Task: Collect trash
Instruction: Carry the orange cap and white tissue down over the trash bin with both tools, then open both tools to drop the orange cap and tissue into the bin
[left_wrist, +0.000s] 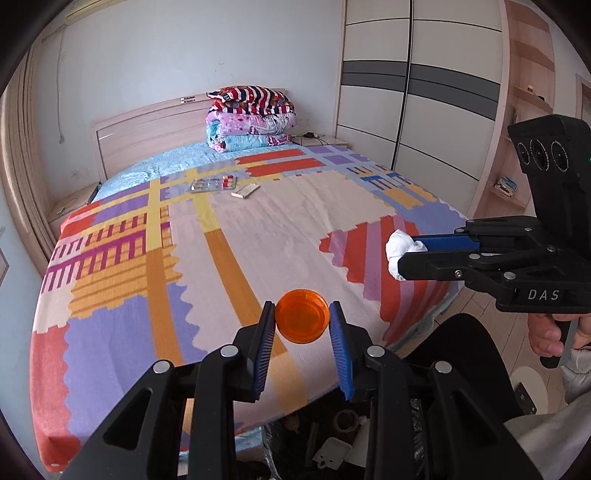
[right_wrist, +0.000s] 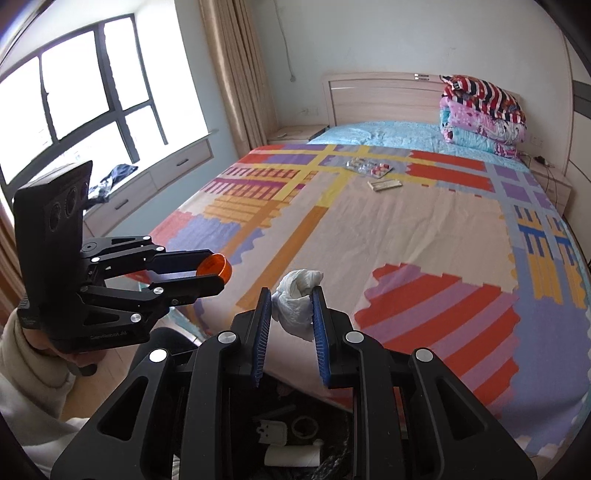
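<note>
Trash bin (right_wrist: 295, 439) below, mostly hidden, dim

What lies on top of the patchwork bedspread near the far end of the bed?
On the bedspread lie blister packs of pills and a flat pale box. Behind them, folded quilts are stacked against the headboard, hiding part of it.

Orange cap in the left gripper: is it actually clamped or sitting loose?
Clamped. The orange cap sits edge-on between the left gripper's blue pads, both touching its rim, and it hangs clear above the bed.
</note>
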